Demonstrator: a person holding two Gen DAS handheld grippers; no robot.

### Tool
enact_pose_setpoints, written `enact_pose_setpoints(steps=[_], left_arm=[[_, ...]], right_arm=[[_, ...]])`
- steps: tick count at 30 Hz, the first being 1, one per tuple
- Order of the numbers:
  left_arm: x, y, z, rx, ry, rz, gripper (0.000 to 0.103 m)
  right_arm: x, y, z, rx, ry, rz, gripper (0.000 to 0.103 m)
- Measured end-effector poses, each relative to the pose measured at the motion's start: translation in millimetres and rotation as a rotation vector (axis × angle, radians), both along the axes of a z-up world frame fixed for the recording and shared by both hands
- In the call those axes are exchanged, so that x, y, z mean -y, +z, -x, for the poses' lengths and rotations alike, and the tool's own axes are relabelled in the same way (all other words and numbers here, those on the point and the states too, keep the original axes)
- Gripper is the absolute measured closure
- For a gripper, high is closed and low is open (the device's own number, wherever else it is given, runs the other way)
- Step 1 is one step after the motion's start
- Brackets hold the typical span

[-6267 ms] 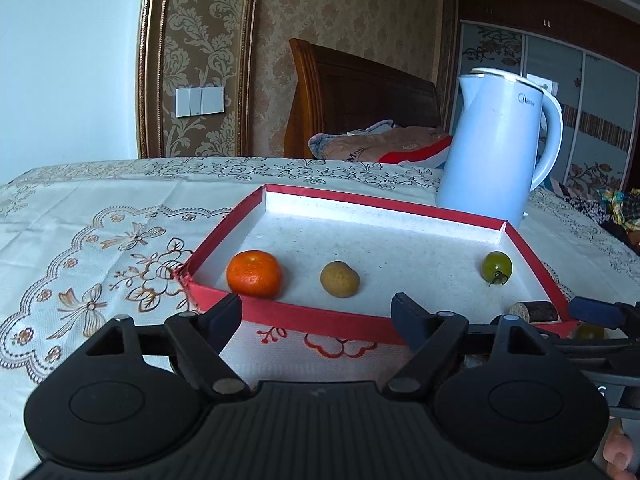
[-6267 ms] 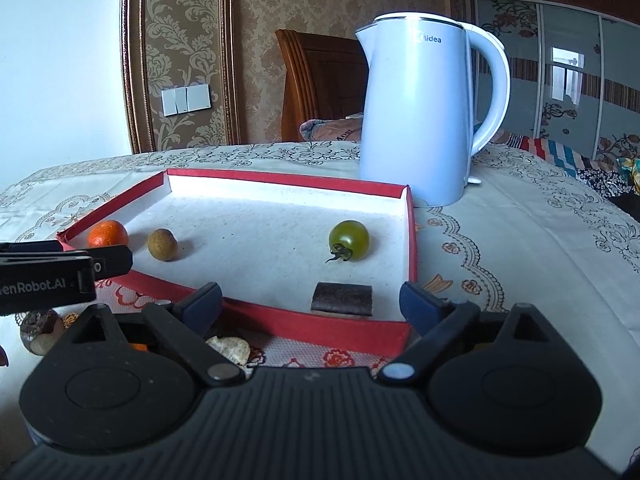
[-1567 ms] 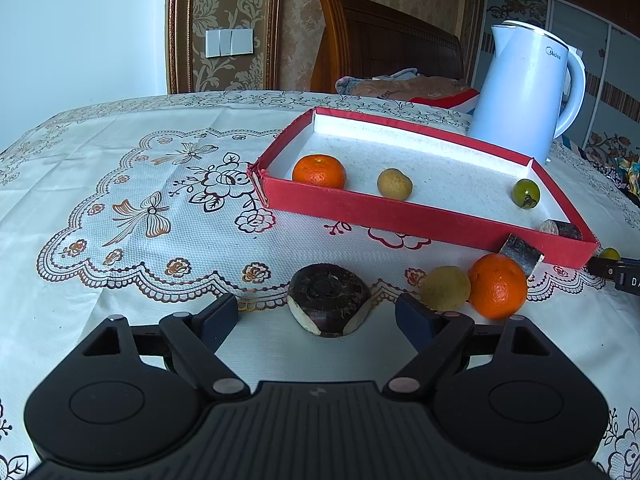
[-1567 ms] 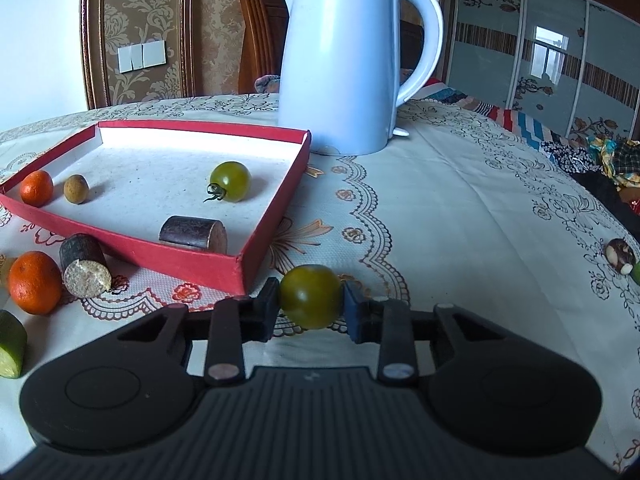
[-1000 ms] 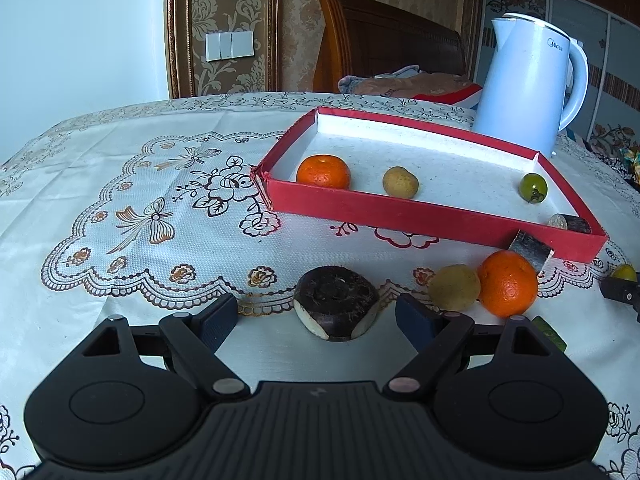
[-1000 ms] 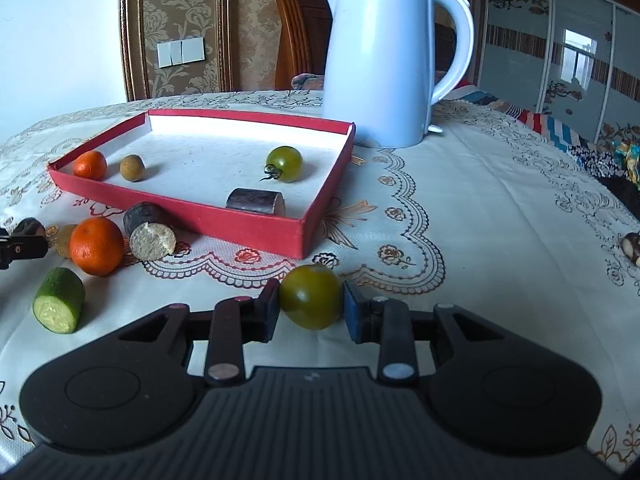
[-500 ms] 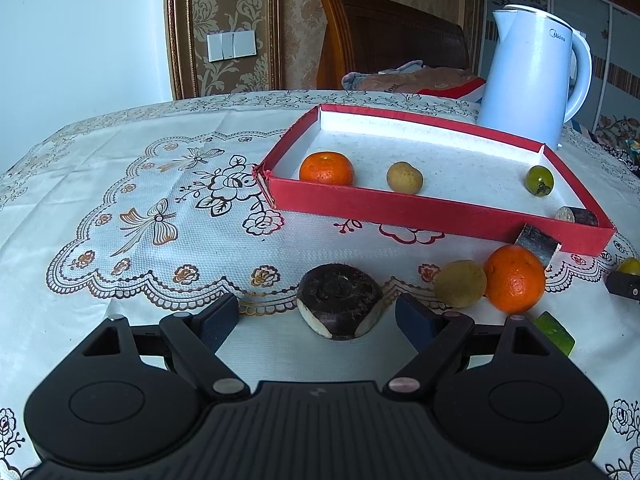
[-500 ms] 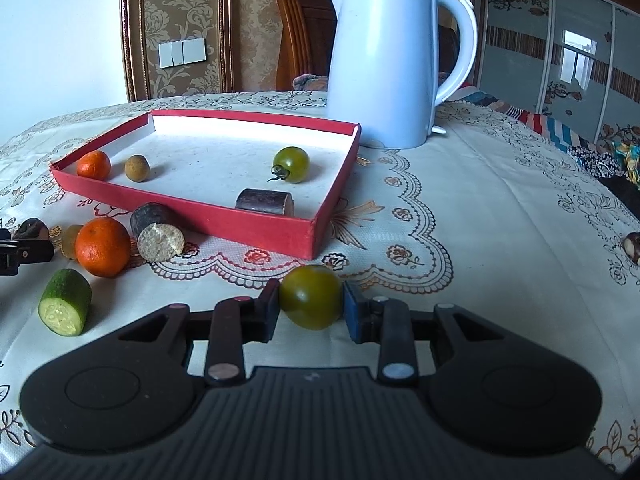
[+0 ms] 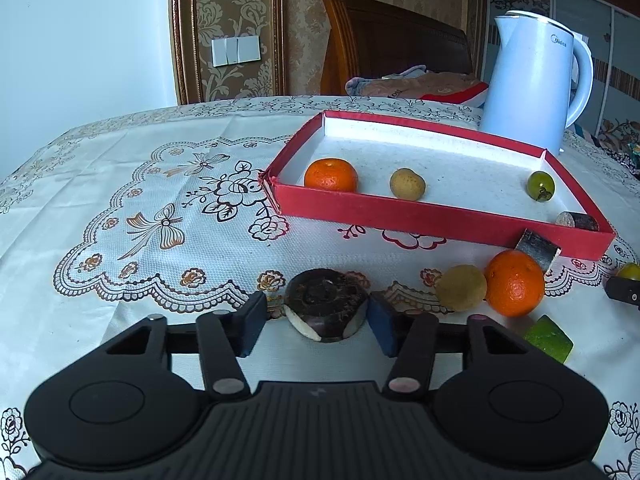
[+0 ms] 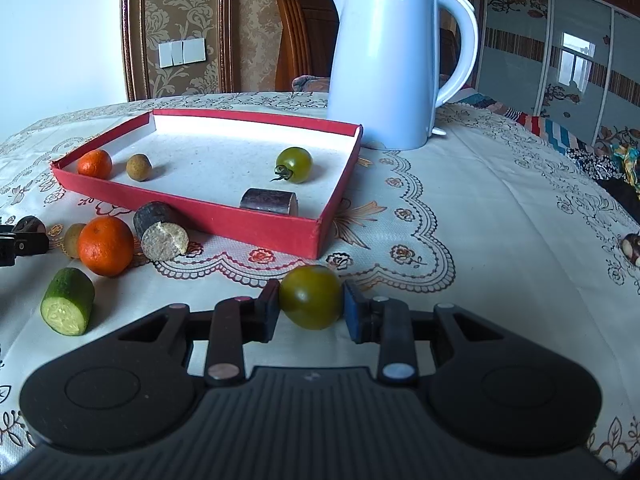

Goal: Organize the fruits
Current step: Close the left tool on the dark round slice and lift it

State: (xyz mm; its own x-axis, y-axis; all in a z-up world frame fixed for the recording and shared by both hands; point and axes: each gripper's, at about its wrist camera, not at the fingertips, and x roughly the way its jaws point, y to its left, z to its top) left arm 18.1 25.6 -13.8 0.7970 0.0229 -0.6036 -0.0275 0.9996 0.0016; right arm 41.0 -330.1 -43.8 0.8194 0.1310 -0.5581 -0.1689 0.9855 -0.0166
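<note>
A dark brown water chestnut (image 9: 326,300) lies on the tablecloth between the fingers of my left gripper (image 9: 316,322). Its jaws are closing on the chestnut; the right pad is at its side, while a small gap shows at the left pad. My right gripper (image 10: 310,308) is shut on a green tomato (image 10: 310,296), held just above the cloth in front of the red tray (image 10: 240,220). The tray (image 9: 400,216) holds an orange (image 9: 330,175), a longan (image 9: 407,184), a green tomato (image 9: 540,185) and a dark cane piece (image 9: 578,220).
Loose on the cloth in front of the tray lie an orange (image 10: 105,246), a longan (image 9: 460,293), a cane stub (image 10: 162,232) and a cucumber piece (image 10: 68,300). A white kettle (image 10: 384,64) stands behind the tray. Another chestnut (image 10: 632,249) lies far right.
The left gripper's jaws have come in from wide apart to close beside the water chestnut. The right gripper keeps its hold on the green tomato and has not moved.
</note>
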Motion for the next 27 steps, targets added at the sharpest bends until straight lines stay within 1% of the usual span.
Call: enact_pose_setpoints(steps=[1,2,5,10,15,27], left_arm=[[-0.7,0.3,0.2,0.0,0.001,0.003,0.057],[-1.3,0.6,0.3,0.0,0.002,0.007,0.058],[-3.9,1.3,0.4,0.0,0.003,0.024,0.058],[-3.8,1.8,1.3,0.004,-0.001,0.022,0.059],[-5.0,3.1,2.6,0.013,0.004,0.037,0.059],[-3.4,10.1,7.5,0.069,0.019,0.041,0.059]], right_arm=[[-0.4,0.2,0.0,0.0,-0.001,0.0,0.072],[-0.7,0.2,0.2,-0.001,-0.001,-0.001,0.072],[-1.2,0.3,1.4,-0.001,-0.002,-0.005,0.072],[-2.4,0.6,3.6,0.003,0.006,-0.008,0.072],[-4.2,1.5,8.2,0.012,0.018,-0.017,0.072],[-9.2,7.6,15.4,0.05,0.031,-0.041,0.072]])
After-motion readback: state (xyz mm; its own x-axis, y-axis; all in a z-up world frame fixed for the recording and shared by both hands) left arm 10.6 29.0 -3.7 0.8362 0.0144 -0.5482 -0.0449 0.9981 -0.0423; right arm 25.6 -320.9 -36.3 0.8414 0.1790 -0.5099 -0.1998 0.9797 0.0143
